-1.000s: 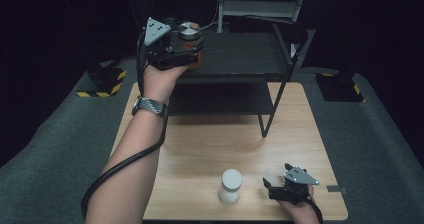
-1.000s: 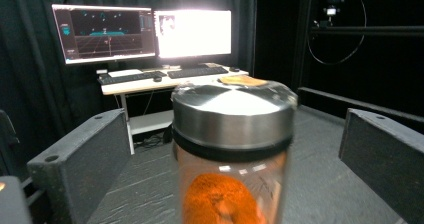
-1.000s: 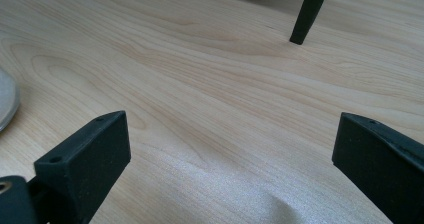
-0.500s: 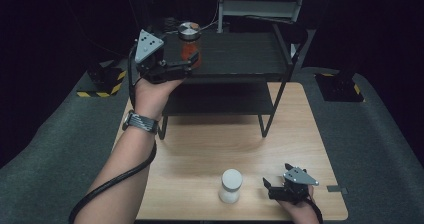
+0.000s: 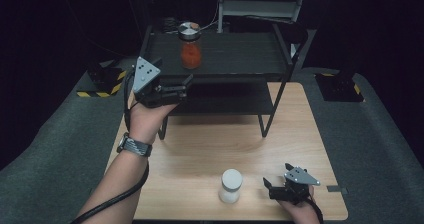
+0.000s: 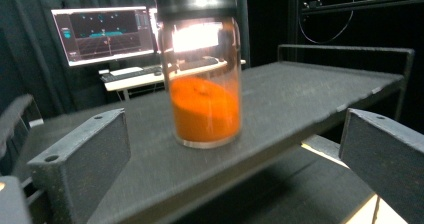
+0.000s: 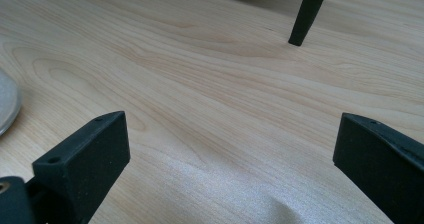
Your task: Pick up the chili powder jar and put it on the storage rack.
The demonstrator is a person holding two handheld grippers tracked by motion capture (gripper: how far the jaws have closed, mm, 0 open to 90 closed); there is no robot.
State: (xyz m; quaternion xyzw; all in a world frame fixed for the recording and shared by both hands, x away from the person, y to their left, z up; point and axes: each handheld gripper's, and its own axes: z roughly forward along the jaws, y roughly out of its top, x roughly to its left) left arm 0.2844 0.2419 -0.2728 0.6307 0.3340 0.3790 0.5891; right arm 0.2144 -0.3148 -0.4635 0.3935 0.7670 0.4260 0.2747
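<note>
Jar of orange powder, clear glass with metal lid (image 5: pixel 190 48), now stands alone near the black shelf's (image 5: pixel 240 54) back-left edge. Left gripper (image 5: pixel 184 85) has let go, jaws spread, backed off past the front edge; placing looks done. Right gripper (image 5: pixel 270 186) rests open-jawed at the wooden table's (image 5: pixel 210 144) near-right corner.

The jar (image 5: pixel 190 46) I'm facing stands upright on the top shelf (image 5: pixel 240 54) of the black rack, near its left end and toward the back. It is clear glass with a metal lid (image 5: pixel 188 30), closed, and orange powder (image 6: pixel 205 109) fills roughly its lower half. Nothing touches it.
</note>
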